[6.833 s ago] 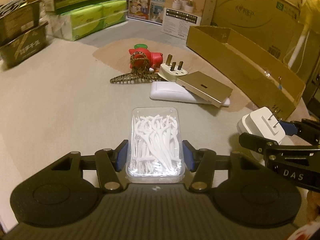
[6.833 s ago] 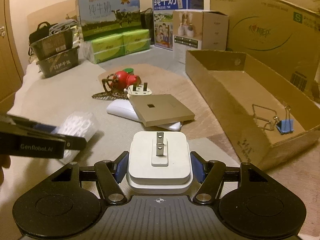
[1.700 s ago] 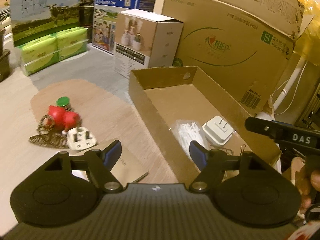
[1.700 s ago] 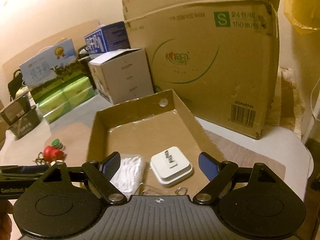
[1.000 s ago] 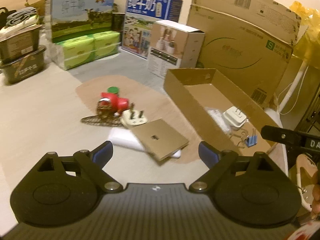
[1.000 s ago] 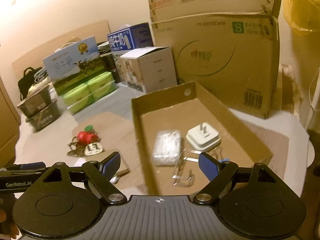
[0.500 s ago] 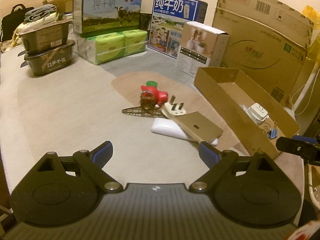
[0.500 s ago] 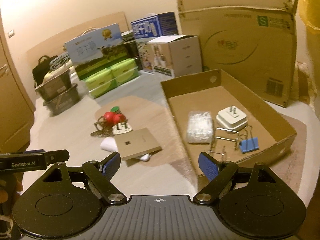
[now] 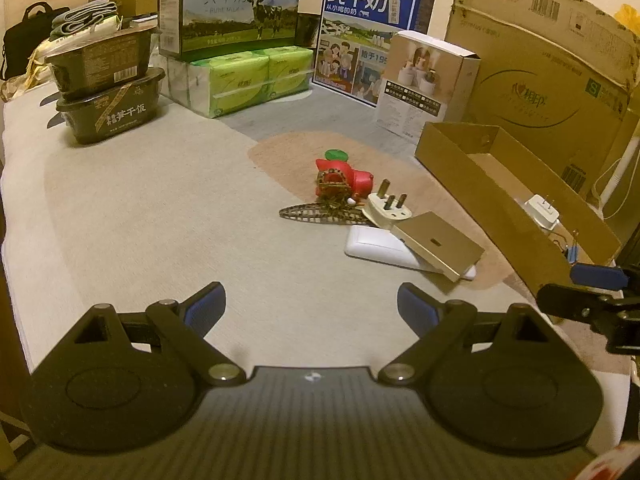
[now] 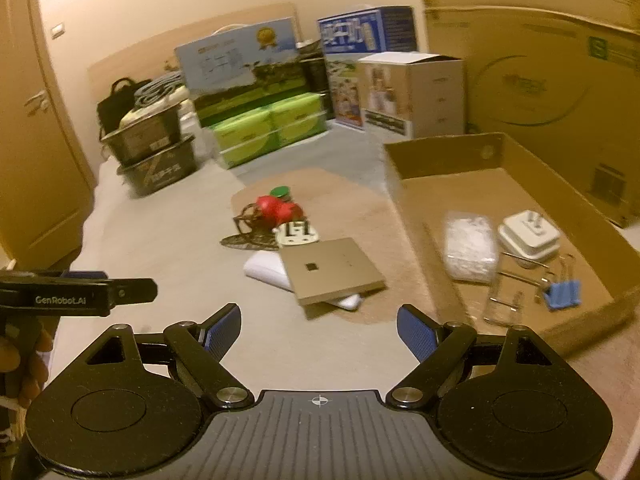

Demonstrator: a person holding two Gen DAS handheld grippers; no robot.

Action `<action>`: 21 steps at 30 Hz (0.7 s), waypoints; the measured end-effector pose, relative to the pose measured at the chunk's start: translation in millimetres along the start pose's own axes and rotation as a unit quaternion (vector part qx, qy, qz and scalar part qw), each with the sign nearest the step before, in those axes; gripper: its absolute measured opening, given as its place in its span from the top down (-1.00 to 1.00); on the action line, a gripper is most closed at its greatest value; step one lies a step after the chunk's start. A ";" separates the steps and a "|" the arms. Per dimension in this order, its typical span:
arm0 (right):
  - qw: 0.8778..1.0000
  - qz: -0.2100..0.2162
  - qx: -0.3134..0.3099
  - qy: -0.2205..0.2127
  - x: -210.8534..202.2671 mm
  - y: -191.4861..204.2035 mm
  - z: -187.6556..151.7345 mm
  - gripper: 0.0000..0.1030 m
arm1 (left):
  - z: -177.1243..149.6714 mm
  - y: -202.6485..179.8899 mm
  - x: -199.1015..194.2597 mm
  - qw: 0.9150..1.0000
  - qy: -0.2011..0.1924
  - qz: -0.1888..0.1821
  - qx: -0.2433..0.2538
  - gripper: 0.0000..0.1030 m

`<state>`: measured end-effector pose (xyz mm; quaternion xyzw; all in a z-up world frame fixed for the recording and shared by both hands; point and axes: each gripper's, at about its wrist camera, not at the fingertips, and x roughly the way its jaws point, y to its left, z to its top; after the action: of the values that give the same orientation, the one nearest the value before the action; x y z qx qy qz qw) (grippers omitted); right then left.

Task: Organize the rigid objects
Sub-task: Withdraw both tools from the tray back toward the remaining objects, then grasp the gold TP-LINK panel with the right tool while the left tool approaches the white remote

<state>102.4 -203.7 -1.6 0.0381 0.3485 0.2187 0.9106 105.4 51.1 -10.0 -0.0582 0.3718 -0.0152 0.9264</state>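
Note:
Both grippers are open and empty, held back from the objects. My left gripper (image 9: 312, 308) and right gripper (image 10: 320, 328) face a small pile: a gold square plate (image 9: 438, 240) (image 10: 332, 270) leaning on a white flat switch (image 9: 372, 245) (image 10: 266, 270), a white three-pin plug (image 9: 388, 208) (image 10: 298, 234), a brown hair clip (image 9: 316, 212) (image 10: 248, 240) and a red toy (image 9: 340, 178) (image 10: 276, 206). The shallow cardboard tray (image 9: 480, 188) (image 10: 404, 184) at right holds a clear floss-pick box (image 10: 468, 246), a white charger (image 10: 528, 238) (image 9: 542, 210) and binder clips (image 10: 562, 294).
Milk cartons (image 9: 228, 4), green tissue packs (image 9: 248, 76), a white box (image 9: 424, 84) and a large cardboard box (image 9: 540, 76) line the back. Stacked dark food tubs (image 9: 108, 92) stand at far left. A door (image 10: 28, 140) is at the left in the right wrist view.
Both grippers earlier held the floss-pick box and the charger; those now lie in the tray. Both grippers have drawn back to the left and lower, open.

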 end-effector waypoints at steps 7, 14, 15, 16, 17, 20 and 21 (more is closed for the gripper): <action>1.000 0.004 -0.024 0.011 33.3 6.3 4.5 -0.65 | 2.9 7.8 15.5 1.000 0.006 -0.008 0.003 -0.78; 0.998 0.000 -0.053 0.033 71.3 2.4 9.8 -0.65 | 6.8 12.0 34.2 1.000 0.015 -0.013 0.009 -0.78; 0.998 -0.001 -0.057 0.037 76.8 1.0 10.6 -0.66 | 7.7 12.2 37.2 1.000 0.015 -0.014 0.009 -0.78; 0.997 -0.003 -0.059 0.042 83.2 -0.9 11.9 -0.67 | 8.1 12.3 39.4 1.000 0.016 -0.015 0.010 -0.78; 0.997 -0.003 -0.061 0.044 87.9 -2.6 12.8 -0.67 | 8.6 12.3 42.2 1.000 0.017 -0.016 0.011 -0.78; 0.996 -0.009 -0.073 0.050 101.7 -5.8 16.0 -0.69 | 10.5 11.0 50.0 1.000 0.020 -0.019 0.016 -0.78; 0.996 -0.010 -0.078 0.052 106.0 -6.5 17.2 -0.69 | 10.9 10.6 52.7 0.999 0.020 -0.020 0.017 -0.78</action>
<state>186.1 -163.1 -55.5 -0.0476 0.3775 0.2379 0.8936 150.8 58.9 -39.7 -0.0495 0.3891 -0.0413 0.9190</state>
